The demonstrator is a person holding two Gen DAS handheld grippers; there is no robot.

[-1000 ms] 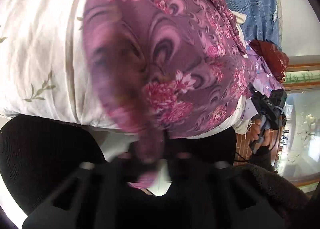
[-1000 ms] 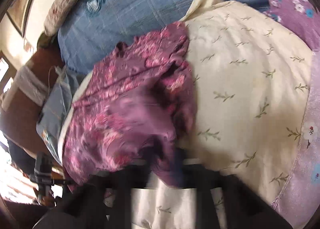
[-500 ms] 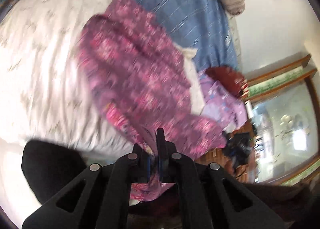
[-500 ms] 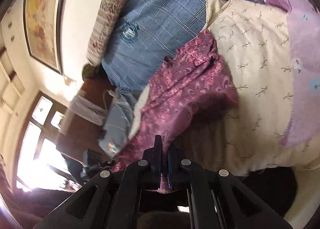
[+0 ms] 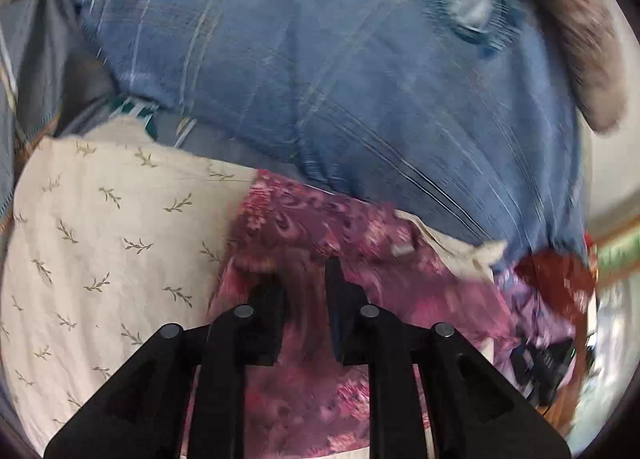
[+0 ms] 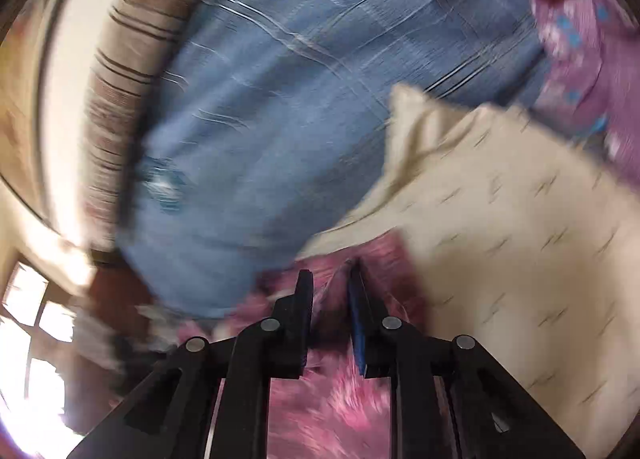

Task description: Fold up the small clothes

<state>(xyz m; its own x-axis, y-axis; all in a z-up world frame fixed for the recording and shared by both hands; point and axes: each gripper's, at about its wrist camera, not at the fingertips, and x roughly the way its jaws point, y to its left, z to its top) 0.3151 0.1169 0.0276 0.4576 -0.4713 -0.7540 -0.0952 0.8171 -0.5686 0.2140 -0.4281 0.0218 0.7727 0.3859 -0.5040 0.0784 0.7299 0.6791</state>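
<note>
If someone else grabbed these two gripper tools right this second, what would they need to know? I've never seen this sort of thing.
Left gripper: jaws opening, no longer pinching; the purple floral garment lies under and between them.
Right gripper: jaws opening too, over the same garment.
The garment lies on the cream leaf-print pillow, beside the blue checked bedcover.
Done: the garment has been laid down there and is being let go. How neat the fold is can't be told; the pictures are blurred.
Left: check and finish the fold. More clothes lie at the pillow's far edge.

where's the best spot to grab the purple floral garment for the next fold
Probably the far edge of the purple floral garment, where it ends against the blue plaid cover. Come from above: it lies flat on the cream leaf-print pillow, so only an edge can be pinched.
</note>
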